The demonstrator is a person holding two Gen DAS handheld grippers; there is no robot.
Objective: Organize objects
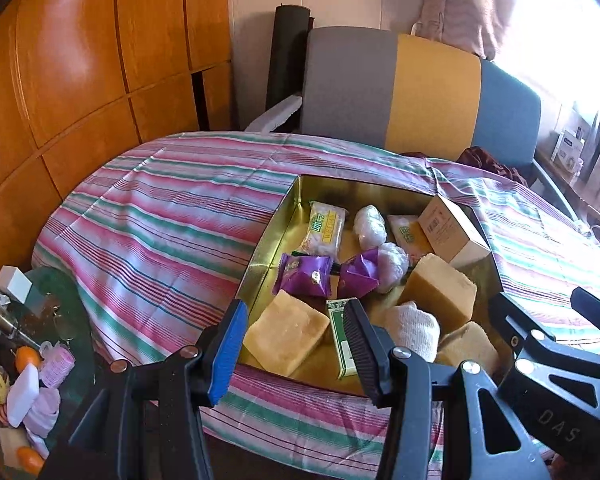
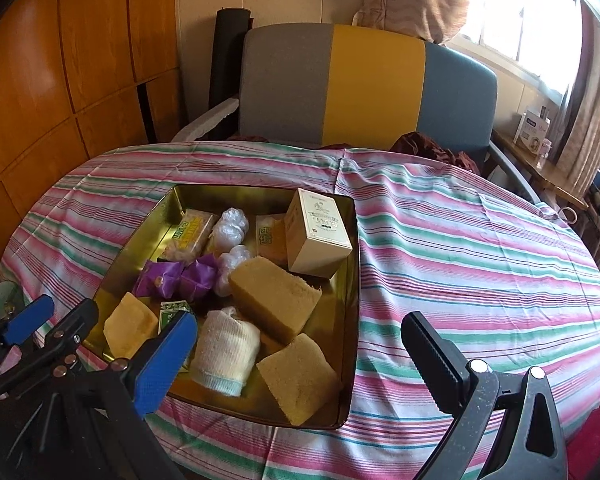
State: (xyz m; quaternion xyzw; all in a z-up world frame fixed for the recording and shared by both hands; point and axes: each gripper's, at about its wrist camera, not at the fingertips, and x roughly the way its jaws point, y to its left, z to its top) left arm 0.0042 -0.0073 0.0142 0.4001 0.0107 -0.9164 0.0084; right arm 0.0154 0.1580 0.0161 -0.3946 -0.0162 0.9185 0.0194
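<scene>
A gold metal tray [image 1: 272, 236] [image 2: 348, 320] lies on the striped tablecloth. It holds several yellow sponge blocks [image 1: 286, 332] [image 2: 274, 300], two purple packets [image 1: 306, 276] [image 2: 158, 278], a white rolled cloth [image 1: 414, 328] [image 2: 226, 350], a cream box [image 1: 450, 230] [image 2: 318, 234], green-labelled packs and clear wrapped balls. My left gripper [image 1: 296, 350] is open and empty, hovering over the tray's near edge. My right gripper [image 2: 300, 364] is open and empty above the tray's near right corner.
The striped tablecloth [image 2: 480, 264] covers a round table. A grey, yellow and blue chair [image 2: 372, 84] stands behind it. A low side table [image 1: 24, 344] at the left holds oranges, pink items and clutter. Wooden panels line the left wall.
</scene>
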